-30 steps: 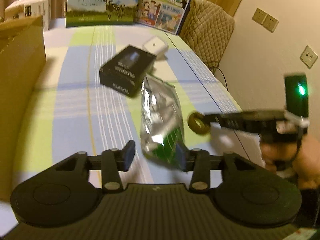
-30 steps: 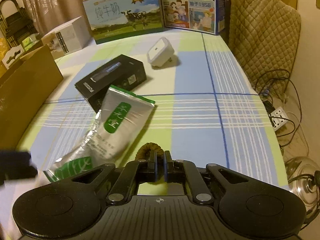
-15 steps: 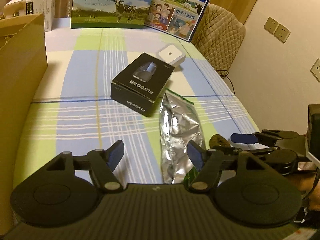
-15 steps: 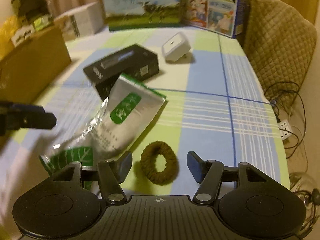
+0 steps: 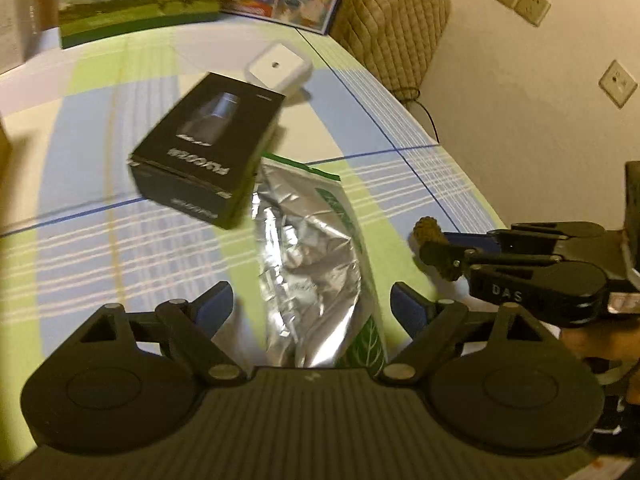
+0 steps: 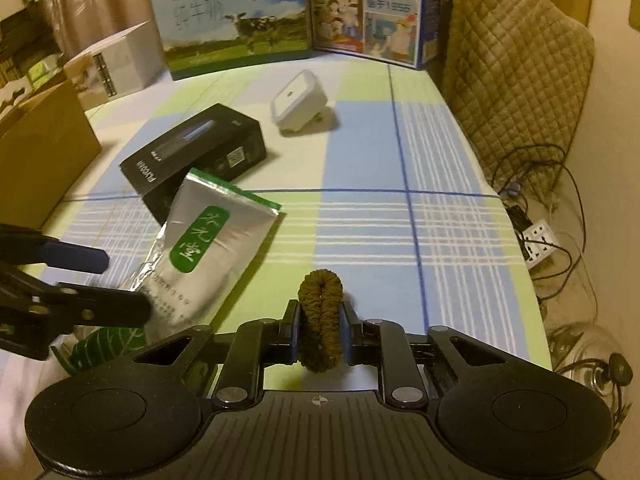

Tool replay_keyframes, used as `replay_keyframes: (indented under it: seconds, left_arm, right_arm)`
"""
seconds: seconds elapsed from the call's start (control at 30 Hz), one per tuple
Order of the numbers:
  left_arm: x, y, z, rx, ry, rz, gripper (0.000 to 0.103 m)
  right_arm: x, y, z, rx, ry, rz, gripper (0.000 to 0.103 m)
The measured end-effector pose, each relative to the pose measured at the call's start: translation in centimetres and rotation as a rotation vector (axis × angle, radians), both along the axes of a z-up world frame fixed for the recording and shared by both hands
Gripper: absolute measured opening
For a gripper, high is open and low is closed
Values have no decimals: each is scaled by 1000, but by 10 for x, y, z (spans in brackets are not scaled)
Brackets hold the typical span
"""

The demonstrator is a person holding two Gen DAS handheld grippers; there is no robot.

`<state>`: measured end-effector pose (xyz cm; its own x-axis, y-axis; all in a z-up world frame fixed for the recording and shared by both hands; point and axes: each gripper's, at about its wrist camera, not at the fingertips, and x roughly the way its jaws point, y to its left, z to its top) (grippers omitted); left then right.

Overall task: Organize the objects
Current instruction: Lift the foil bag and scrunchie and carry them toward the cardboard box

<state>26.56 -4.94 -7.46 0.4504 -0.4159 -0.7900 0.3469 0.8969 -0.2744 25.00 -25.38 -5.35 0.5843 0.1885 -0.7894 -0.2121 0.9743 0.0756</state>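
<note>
Hair tie (image 6: pixel 321 316), a brown fabric loop, is pinched flat between the pads of the right claw (image 6: pixel 320 330), standing on edge with its top bulging up past the fingertips toward 12 o'clock. Seen from the left wrist, that same claw (image 5: pixel 438 250) reaches in from 3 o'clock, the tie a dark lump at its tip. The left claw (image 5: pixel 310 306) is spread wide and grips nothing; its jaws have just been opening, and the silver pouch (image 5: pixel 316 264) lies on the counter between its fingers, with no pad pressing on it.

Half a second back the right claw stood open around the tie, which lay flat as a ring on the cloth; now it is clamped and squashed into a narrow oval. The left claw has come closer to the pouch and the black box (image 5: pixel 208 152), which fill more of its view than a second ago.

A counter (image 6: pixel 400 220) under a blue, green and white plaid cloth carries the box at 11 o'clock of the pouch, touching its top corner, and a white square gadget (image 6: pixel 298 102) beyond at 12. Two milk cartons (image 6: pixel 236 20) stand along the far edge, a cardboard box (image 6: pixel 40 152) at 9 o'clock, a quilted chair back (image 6: pixel 516 68) at 2, and a power strip with cables (image 6: pixel 540 240) on the floor at 3.
</note>
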Motion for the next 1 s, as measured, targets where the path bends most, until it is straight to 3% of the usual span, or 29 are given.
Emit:
replay_keyframes:
  seconds: [0.17, 0.23, 0.4, 0.47, 0.6, 1.0]
  left_arm:
    - [12, -16, -13, 35, 54, -36, 82]
    - [14, -21, -17, 45, 64, -40, 77]
    - [14, -28, -19, 104, 35, -39, 71]
    - [13, -27, -17, 85, 41, -52, 51]
    - [8, -27, -11, 93, 44, -58, 41]
    - [-42, -2, 9, 51, 28, 6, 37]
  right_arm:
    - [0, 0, 2, 11, -2, -3, 16]
    - [0, 1, 2, 16, -5, -2, 16]
    - [0, 0, 3, 23, -5, -7, 16]
    - [0, -2, 4, 27, -5, -15, 16]
    - [-2, -3, 5, 36, -7, -25, 16]
    - [-23, 5, 16, 55, -37, -12, 16]
